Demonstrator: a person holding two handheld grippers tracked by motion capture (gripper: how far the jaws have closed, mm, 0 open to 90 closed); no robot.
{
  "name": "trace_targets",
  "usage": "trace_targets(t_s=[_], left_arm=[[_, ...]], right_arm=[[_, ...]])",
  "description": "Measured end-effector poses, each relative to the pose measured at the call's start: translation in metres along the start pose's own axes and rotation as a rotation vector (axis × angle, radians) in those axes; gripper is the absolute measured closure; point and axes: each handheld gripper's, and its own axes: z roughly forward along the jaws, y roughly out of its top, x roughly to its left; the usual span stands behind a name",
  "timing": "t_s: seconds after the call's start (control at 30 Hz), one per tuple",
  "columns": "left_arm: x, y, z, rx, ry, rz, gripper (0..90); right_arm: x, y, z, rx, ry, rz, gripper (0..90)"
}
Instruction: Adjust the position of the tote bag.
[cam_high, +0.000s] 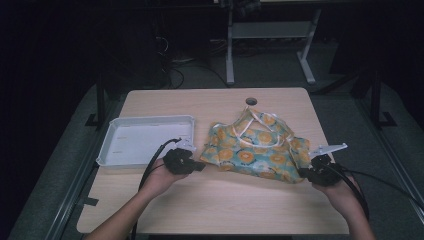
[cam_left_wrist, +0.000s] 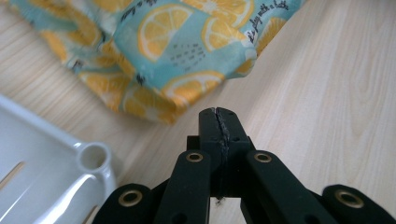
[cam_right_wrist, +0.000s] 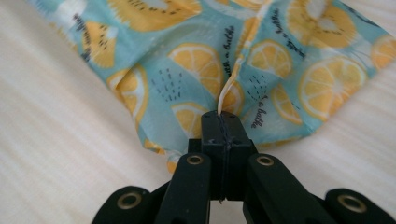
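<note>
A teal cloth with an orange-slice print (cam_high: 252, 147) lies crumpled on the wooden table (cam_high: 220, 200), with cream straps on top at its far side. My left gripper (cam_high: 201, 166) lies at the cloth's near left corner. In the left gripper view its jaws (cam_left_wrist: 217, 114) are shut, and the cloth's edge (cam_left_wrist: 177, 56) lies just beyond the tips with nothing seen between them. My right gripper (cam_high: 303, 172) is at the cloth's near right corner. In the right gripper view it (cam_right_wrist: 224, 116) is shut on a fold of the cloth (cam_right_wrist: 196, 70).
A white plastic tray (cam_high: 145, 140) stands on the table left of the cloth; its corner (cam_left_wrist: 91, 156) is close beside my left gripper. A round cable hole (cam_high: 251, 101) is at the table's far edge. Table legs and cables stand on the floor beyond.
</note>
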Motion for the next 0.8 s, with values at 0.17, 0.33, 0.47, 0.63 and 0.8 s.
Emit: trace_targets(t_s=[0.17,0.33,0.47,0.63,0.8], left_arm=[[0.003,0.000,-0.003,-0.005,0.011,-0.005,90.0],[0.002,0.000,-0.004,-0.008,0.014,-0.003,90.0],[0.002,-0.004,-0.006,0.000,0.004,-0.008,90.0],[0.000,-0.010,-0.009,0.008,-0.022,-0.012,89.7],[-0.005,-0.014,-0.011,0.023,-0.032,-0.002,83.5]], right_arm=[[0.014,-0.008,-0.004,-0.005,0.033,-0.020,89.3],[0.031,-0.010,-0.002,0.000,0.079,-0.081,89.1],[0.037,-0.008,-0.001,0.004,0.096,-0.105,87.4],[0.035,-0.007,-0.009,-0.023,0.104,-0.092,77.1],[0.033,-0.002,-0.025,-0.099,0.101,-0.071,67.4]])
